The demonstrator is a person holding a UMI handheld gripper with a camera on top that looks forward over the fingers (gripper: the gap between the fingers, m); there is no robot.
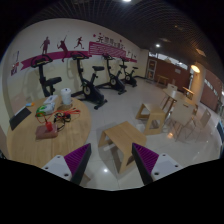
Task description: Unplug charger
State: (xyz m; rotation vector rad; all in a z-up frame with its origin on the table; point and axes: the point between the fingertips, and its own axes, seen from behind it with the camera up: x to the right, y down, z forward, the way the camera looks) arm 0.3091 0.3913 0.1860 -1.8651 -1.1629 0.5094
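Note:
My gripper [111,160] is open, its two purple pads [78,157] spread wide with nothing between them. It is held high above the pale floor. No charger, plug or socket can be made out. A light wooden stool [118,138] stands just ahead of the fingers. To the left a wooden table [25,140] carries a red item [45,129], a green box [46,106] and a white roll [66,97]; whether a charger lies among them I cannot tell.
Several exercise bikes [90,85] stand along the back wall under a red banner with figures [75,45]. More small wooden stools [155,118] and chairs [175,100] stand to the right. Bare floor lies between the table and the stools.

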